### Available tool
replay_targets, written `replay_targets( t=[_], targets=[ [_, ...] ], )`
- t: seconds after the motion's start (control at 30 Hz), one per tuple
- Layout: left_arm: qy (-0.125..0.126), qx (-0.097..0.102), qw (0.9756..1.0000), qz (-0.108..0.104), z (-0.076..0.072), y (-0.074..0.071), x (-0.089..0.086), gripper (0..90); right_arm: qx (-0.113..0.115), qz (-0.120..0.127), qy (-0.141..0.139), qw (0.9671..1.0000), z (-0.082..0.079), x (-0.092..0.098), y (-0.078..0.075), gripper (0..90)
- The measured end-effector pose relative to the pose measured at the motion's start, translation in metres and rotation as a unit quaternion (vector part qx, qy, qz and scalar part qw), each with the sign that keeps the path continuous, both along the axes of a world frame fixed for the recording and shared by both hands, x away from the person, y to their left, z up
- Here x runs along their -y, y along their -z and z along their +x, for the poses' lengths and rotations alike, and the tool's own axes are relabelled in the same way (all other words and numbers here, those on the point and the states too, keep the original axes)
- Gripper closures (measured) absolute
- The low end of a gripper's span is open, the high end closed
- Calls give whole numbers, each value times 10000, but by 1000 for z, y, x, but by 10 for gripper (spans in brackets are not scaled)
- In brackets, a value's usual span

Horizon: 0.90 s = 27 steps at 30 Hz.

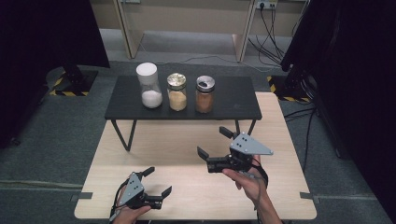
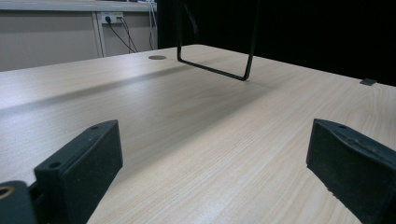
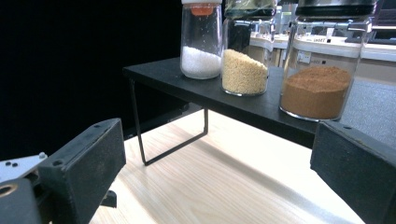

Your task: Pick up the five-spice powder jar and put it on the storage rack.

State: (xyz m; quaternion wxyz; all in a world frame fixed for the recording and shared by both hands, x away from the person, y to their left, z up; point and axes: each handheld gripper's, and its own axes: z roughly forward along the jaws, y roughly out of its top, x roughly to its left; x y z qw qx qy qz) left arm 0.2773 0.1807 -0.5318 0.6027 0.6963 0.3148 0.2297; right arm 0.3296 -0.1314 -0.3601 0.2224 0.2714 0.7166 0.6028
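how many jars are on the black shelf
3, in a row on the black shelf: the white-lidded jar with white powder at left, the yellow-grain jar in the middle, the brown-powder jar at right. None seems hidden.

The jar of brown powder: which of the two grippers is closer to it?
The right. The right gripper hovers just in front of the black shelf holding the brown powder jar; the left gripper sits low at the table's near edge.

Jar lids cut off at top edge: white-powder jar (image 3: 201, 42), brown-powder jar (image 3: 322, 70).
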Motion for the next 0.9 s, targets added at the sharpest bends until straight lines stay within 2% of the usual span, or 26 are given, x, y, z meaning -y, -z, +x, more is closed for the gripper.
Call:
replay_targets(
  t=[0.5,0.9],
  targets=[
    [-4,0,10000,-11,0,0,-1,29,-9,-63,-113,9999,-7,-5,16,36],
    [7,7,10000,-4,0,-1,0,29,-86,-37,-54,9999,-5,-3,26,36]
  ],
)
